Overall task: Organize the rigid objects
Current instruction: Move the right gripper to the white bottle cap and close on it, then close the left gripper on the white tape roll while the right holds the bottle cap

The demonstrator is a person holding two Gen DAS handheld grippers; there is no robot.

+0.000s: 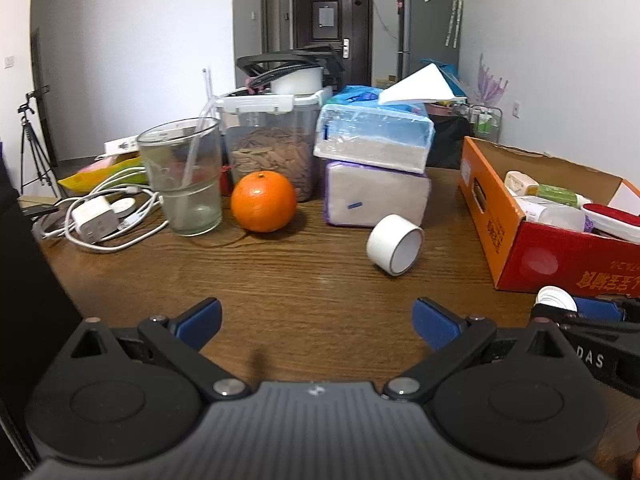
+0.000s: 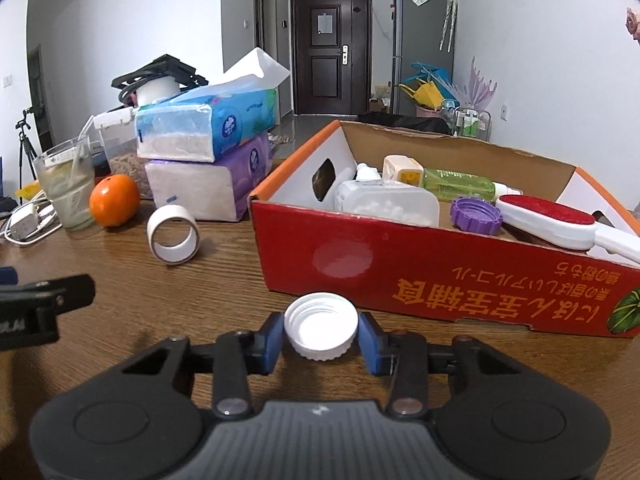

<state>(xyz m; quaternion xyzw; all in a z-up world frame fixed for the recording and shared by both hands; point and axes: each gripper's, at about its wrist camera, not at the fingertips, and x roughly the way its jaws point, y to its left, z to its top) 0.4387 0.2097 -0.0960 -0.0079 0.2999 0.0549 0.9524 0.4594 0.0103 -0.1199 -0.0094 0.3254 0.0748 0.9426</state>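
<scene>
White plastic cap, light, rigid, ribbed but slick, is clamped by its side walls between the pads of the right gripper, low over the surface just short of the box; left gripper is held wide apart, empty.

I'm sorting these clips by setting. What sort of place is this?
Probably a lived-in flat: a wooden table cluttered with tissue packs, a dark entrance door and a fridge behind.
</scene>
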